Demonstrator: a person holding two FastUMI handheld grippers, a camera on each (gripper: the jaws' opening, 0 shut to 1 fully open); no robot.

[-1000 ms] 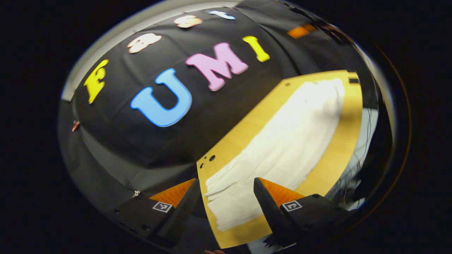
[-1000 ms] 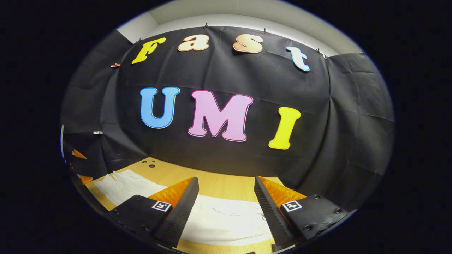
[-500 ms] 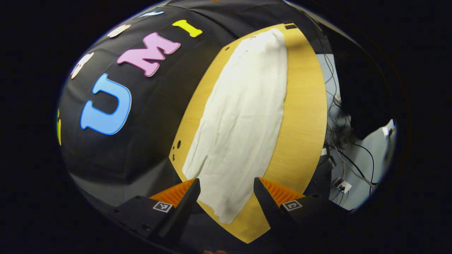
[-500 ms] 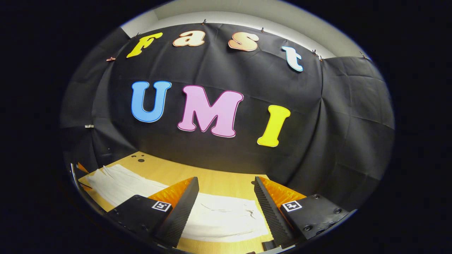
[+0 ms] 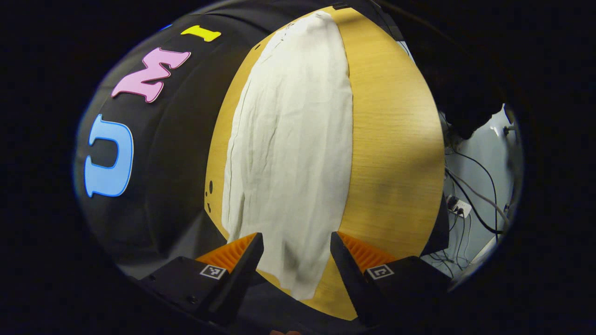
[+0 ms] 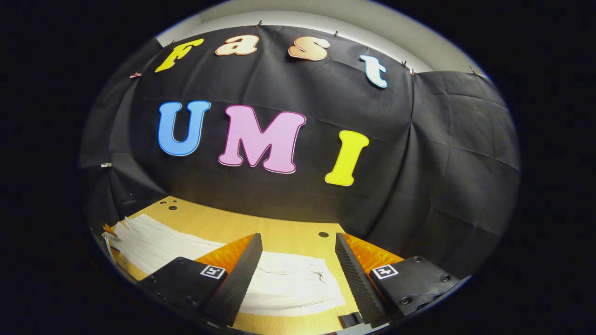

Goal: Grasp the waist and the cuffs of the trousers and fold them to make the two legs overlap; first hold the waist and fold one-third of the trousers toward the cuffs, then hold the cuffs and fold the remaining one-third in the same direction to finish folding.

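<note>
There, my left gripper (image 5: 293,258) hung open over the near end of the long white linen trousers (image 5: 288,153), lying flat lengthwise on the pale wooden table (image 5: 396,153). My right gripper (image 6: 298,260) gaped too, above the trousers' other end. Beyond, black cloth wall (image 6: 442,153).

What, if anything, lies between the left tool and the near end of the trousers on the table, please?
Nothing visible does. In the left gripper view the white trousers lie stretched flat on the wooden table, and their near end sits right between the open fingers of the left tool, with bare cloth and bare wood around it.
</note>
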